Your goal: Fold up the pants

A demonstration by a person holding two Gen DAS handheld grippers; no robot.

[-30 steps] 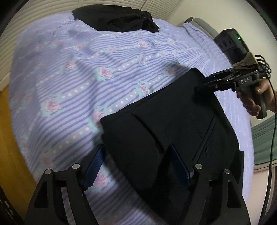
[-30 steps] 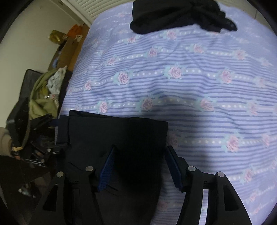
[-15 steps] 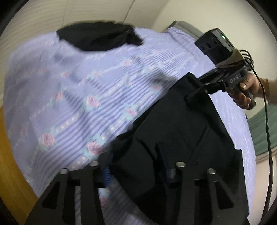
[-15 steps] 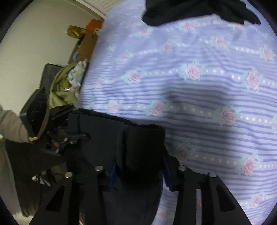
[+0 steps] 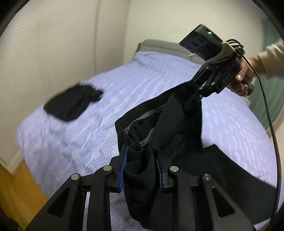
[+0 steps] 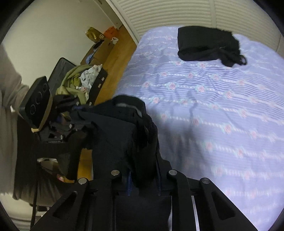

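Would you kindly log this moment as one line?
left gripper: closing on pants | right gripper: closing on pants | pants: off bed

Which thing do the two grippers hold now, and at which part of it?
Both jaws are closing on the black pants: the left gripper and the right gripper each pinch bunched fabric at the waistband end.

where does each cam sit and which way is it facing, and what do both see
Left wrist: on the left gripper, facing down across the bed toward a wall; shows its fingers closing on the lifted pants, plus the right gripper and hand.
Right wrist: on the right gripper, facing steeply down over the bed toward louvred doors; shows its fingers closing on the pants, plus the left gripper and a sleeve.
Shared: pants, bed, black pile, each other's gripper.
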